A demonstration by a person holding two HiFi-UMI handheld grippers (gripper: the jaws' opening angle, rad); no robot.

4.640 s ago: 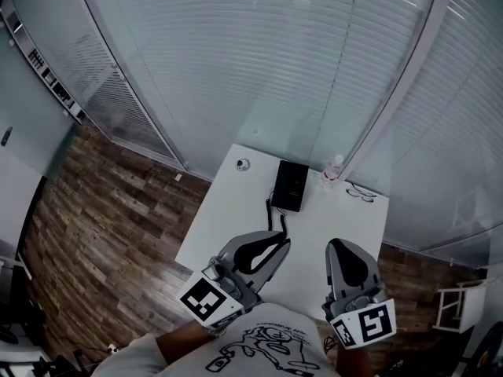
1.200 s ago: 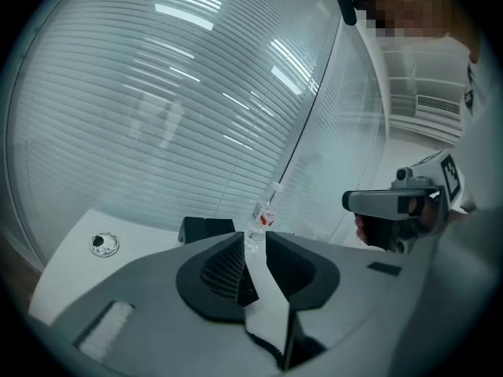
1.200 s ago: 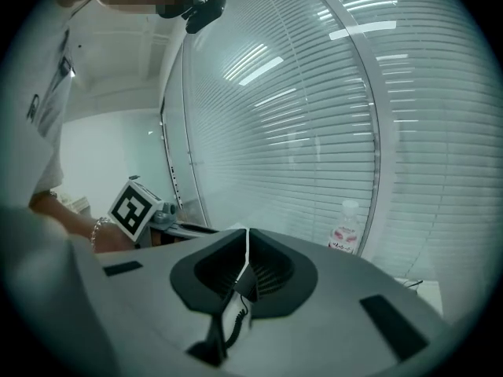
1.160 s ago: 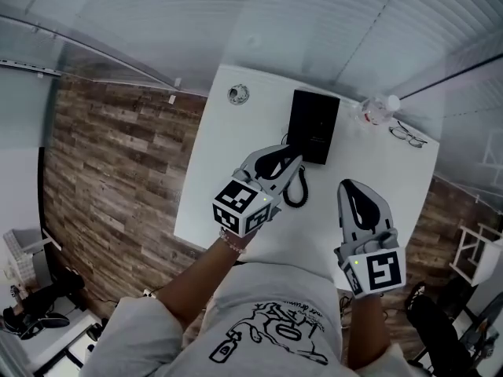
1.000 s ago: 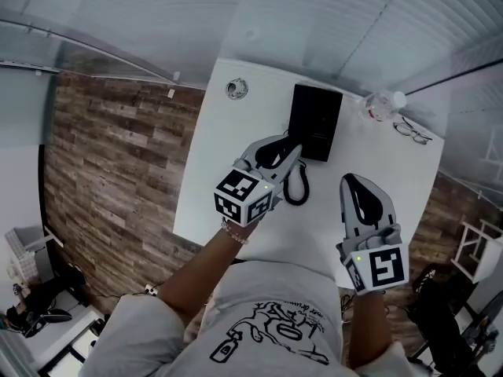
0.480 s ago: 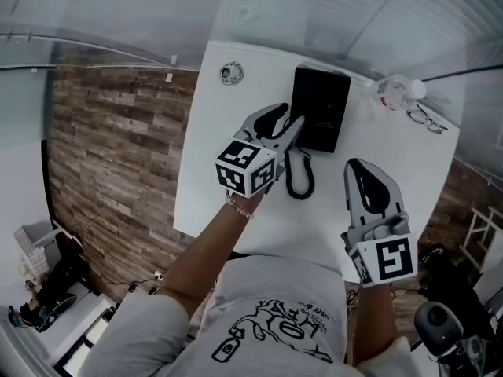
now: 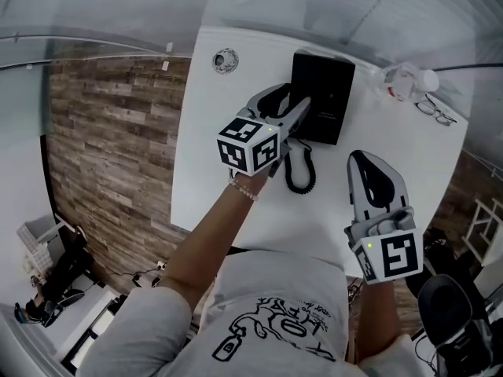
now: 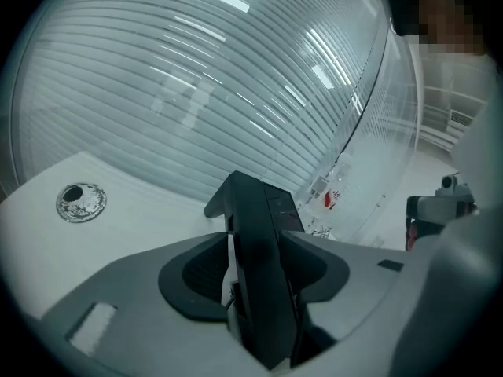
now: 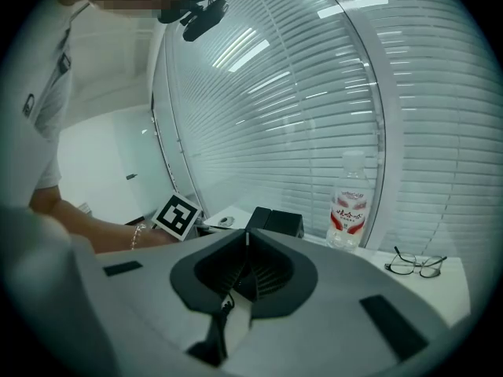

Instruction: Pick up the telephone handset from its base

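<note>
Black plastic handset (image 8: 263, 250) is lying between the left gripper's (image 7: 289, 104) jaws, which have just been opening wide, unpressed; probably light, rigid, slick, so clamp its middle. Right gripper (image 7: 364, 162) is hanging closed.

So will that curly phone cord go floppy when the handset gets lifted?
Probably. The curly cord lies in loose coils on the table, so it should stretch and dangle, maybe tugging back gently. The handset looks like hard plastic, so likely stiff.
</note>
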